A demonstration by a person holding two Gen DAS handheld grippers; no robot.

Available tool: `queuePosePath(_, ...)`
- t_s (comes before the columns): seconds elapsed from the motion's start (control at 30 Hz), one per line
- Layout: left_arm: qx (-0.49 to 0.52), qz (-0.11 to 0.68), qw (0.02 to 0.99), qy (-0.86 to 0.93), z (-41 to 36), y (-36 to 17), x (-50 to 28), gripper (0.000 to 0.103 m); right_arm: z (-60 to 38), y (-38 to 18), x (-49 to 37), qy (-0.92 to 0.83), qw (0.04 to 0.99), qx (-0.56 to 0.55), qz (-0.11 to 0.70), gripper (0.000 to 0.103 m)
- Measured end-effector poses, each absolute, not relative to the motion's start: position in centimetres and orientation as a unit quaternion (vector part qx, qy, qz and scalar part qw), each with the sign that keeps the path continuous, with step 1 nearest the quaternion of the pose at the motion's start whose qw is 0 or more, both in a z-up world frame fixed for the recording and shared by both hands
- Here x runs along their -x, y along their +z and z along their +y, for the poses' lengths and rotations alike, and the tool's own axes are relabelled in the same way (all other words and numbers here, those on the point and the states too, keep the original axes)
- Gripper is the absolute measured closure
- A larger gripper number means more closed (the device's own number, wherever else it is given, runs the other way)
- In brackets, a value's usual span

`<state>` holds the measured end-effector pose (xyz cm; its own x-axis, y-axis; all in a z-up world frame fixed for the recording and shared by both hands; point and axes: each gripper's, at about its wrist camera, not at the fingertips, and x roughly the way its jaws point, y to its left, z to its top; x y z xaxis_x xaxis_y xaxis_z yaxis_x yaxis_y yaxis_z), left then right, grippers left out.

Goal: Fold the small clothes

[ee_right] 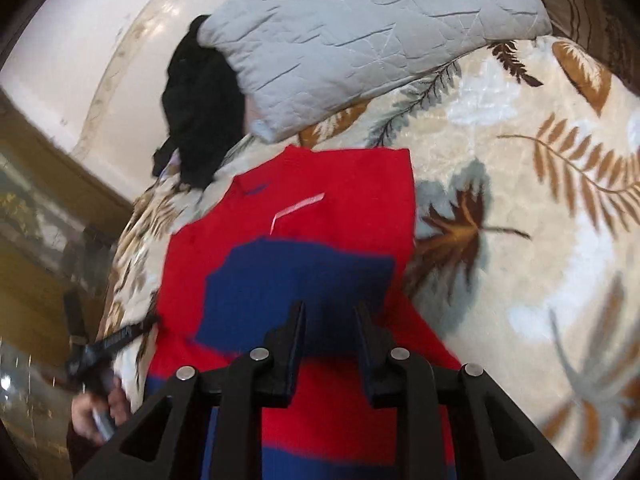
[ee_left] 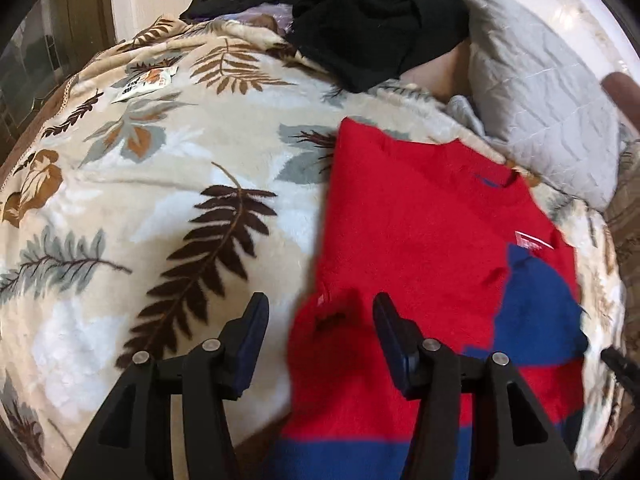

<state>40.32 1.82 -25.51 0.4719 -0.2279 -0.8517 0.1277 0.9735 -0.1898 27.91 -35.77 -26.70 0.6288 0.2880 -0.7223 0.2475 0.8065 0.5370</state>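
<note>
A red and blue small shirt (ee_left: 416, 240) lies on the leaf-patterned blanket (ee_left: 160, 200), partly folded, with a blue part folded over the red. It also shows in the right wrist view (ee_right: 320, 216). My left gripper (ee_left: 320, 312) is open and empty above the shirt's left lower edge. My right gripper (ee_right: 330, 316) is open and empty just above the blue part (ee_right: 296, 280). The left gripper also shows at the left edge of the right wrist view (ee_right: 100, 344), held by a hand.
A grey quilted pillow (ee_left: 536, 92) lies behind the shirt, also in the right wrist view (ee_right: 360, 32). A pile of black clothes (ee_left: 372, 16) sits at the back of the bed. A small packet (ee_left: 144, 80) lies on the blanket (ee_right: 540, 200) at far left.
</note>
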Motion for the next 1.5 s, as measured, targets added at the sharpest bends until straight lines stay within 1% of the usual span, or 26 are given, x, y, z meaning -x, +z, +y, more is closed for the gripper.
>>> queuePosePath(0.07, 0.059, 0.499, 0.857, -0.114, 2.9, -24.9, -38.7, 0.047, -35.8, -26.5, -25.6, 0.021, 0.837, -0.316, 0.445, 0.074)
queuePosePath(0.13, 0.059, 0.502, 0.855, -0.117, 3.8, -24.5, -36.9, 0.044, -35.8, -26.8, -22.9, 0.027, 0.827, -0.321, 0.461, 0.065)
queuePosePath(0.17, 0.060, 0.501, 0.855, -0.121, 4.2, -24.4, -36.1, 0.044, -35.8, -27.0, -22.1, 0.026, 0.823, -0.324, 0.467, 0.041)
queuePosePath(0.2, 0.062, 0.497, 0.856, -0.125, 4.9, -24.3, -34.9, 0.044, -35.6, -27.2, -20.5, 0.023, 0.817, -0.331, 0.472, 0.028)
queuePosePath(0.3, 0.063, 0.496, 0.856, -0.136, 6.6, -25.0, -30.8, 0.039, -35.3, -27.6, -16.8, 0.030, 0.814, -0.348, 0.463, 0.028)
queuePosePath(0.47, 0.090, 0.522, 0.829, -0.180, 8.6, -27.2, -23.1, 0.039, -34.5, -29.3, -12.0, 0.048, 0.786, -0.383, 0.484, 0.028)
queuePosePath(0.6, 0.120, 0.528, 0.813, -0.214, 9.4, -28.0, -19.3, 0.039, -33.3, -31.1, -9.8, 0.054, 0.776, -0.380, 0.500, 0.028)
queuePosePath(0.7, 0.144, 0.536, 0.804, -0.216, 10.0, -28.7, -18.0, 0.040, -33.0, -32.2, -9.4, 0.044, 0.776, -0.385, 0.498, 0.029)
queuePosePath(0.73, 0.148, 0.537, 0.802, -0.216, 10.1, -29.0, -17.7, 0.050, -32.9, -32.4, -9.3, 0.042, 0.780, -0.384, 0.493, 0.029)
queuePosePath(0.77, 0.149, 0.538, 0.800, -0.220, 10.0, -29.1, -17.4, 0.071, -32.7, -32.4, -9.2, 0.042, 0.784, -0.380, 0.489, 0.030)
queuePosePath(0.8, 0.149, 0.540, 0.797, -0.226, 9.8, -29.2, -17.1, 0.076, -32.5, -32.3, -9.1, 0.043, 0.786, -0.376, 0.488, 0.031)
queuePosePath(0.83, 0.145, 0.538, 0.799, -0.227, 9.6, -29.2, -16.7, 0.076, -32.2, -32.2, -9.1, 0.047, 0.788, -0.370, 0.490, 0.032)
queuePosePath(0.9, 0.135, 0.536, 0.803, -0.226, 9.2, -29.0, -16.1, 0.076, -31.5, -32.2, -9.1, 0.066, 0.786, -0.365, 0.495, 0.045)
queuePosePath(0.93, 0.134, 0.536, 0.802, -0.226, 9.1, -29.1, -15.9, 0.076, -31.2, -32.1, -9.2, 0.079, 0.784, -0.364, 0.497, 0.049)
queuePosePath(0.97, 0.137, 0.538, 0.801, -0.225, 9.2, -29.2, -15.8, 0.071, -31.1, -32.1, -9.3, 0.082, 0.785, -0.360, 0.497, 0.054)
queuePosePath(1.0, 0.142, 0.542, 0.798, -0.220, 9.3, -29.3, -16.0, 0.068, -31.1, -32.0, -9.3, 0.077, 0.788, -0.354, 0.498, 0.054)
queuePosePath(1.03, 0.147, 0.548, 0.794, -0.217, 9.4, -29.5, -16.2, 0.059, -31.3, -31.9, -9.3, 0.072, 0.789, -0.353, 0.497, 0.054)
queuePosePath(1.07, 0.152, 0.552, 0.790, -0.218, 9.4, -29.7, -16.4, 0.055, -31.5, -32.0, -9.3, 0.070, 0.788, -0.356, 0.497, 0.054)
queuePosePath(1.17, 0.153, 0.555, 0.785, -0.231, 9.0, -29.8, -16.1, 0.054, -32.3, -32.2, -9.3, 0.030, 0.789, -0.354, 0.501, 0.052)
queuePosePath(1.23, 0.142, 0.551, 0.788, -0.233, 8.4, -29.7, -15.9, 0.055, -32.0, -32.4, -9.4, 0.034, 0.790, -0.346, 0.506, 0.052)
queuePosePath(1.27, 0.141, 0.553, 0.788, -0.229, 8.2, -29.9, -16.1, 0.059, -31.7, -32.3, -9.4, 0.036, 0.794, -0.337, 0.505, 0.051)
queuePosePath(1.3, 0.145, 0.554, 0.788, -0.226, 8.3, -30.0, -16.2, 0.066, -31.3, -32.2, -9.4, 0.044, 0.797, -0.328, 0.505, 0.051)
queuePosePath(1.33, 0.147, 0.554, 0.789, -0.223, 8.3, -30.0, -16.3, 0.085, -30.7, -32.1, -9.5, 0.056, 0.800, -0.320, 0.505, 0.054)
queuePosePath(1.37, 0.149, 0.550, 0.791, -0.221, 8.4, -29.8, -16.4, 0.093, -30.4, -32.1, -9.6, 0.063, 0.802, -0.314, 0.504, 0.071)
queuePosePath(1.4, 0.150, 0.544, 0.794, -0.224, 8.5, -29.6, -16.3, 0.093, -29.8, -31.9, -9.6, 0.070, 0.806, -0.301, 0.505, 0.081)
queuePosePath(1.5, 0.140, 0.541, 0.797, -0.230, 8.5, -29.2, -16.2, 0.093, -29.5, -31.6, -9.7, 0.070, 0.817, -0.278, 0.501, 0.082)
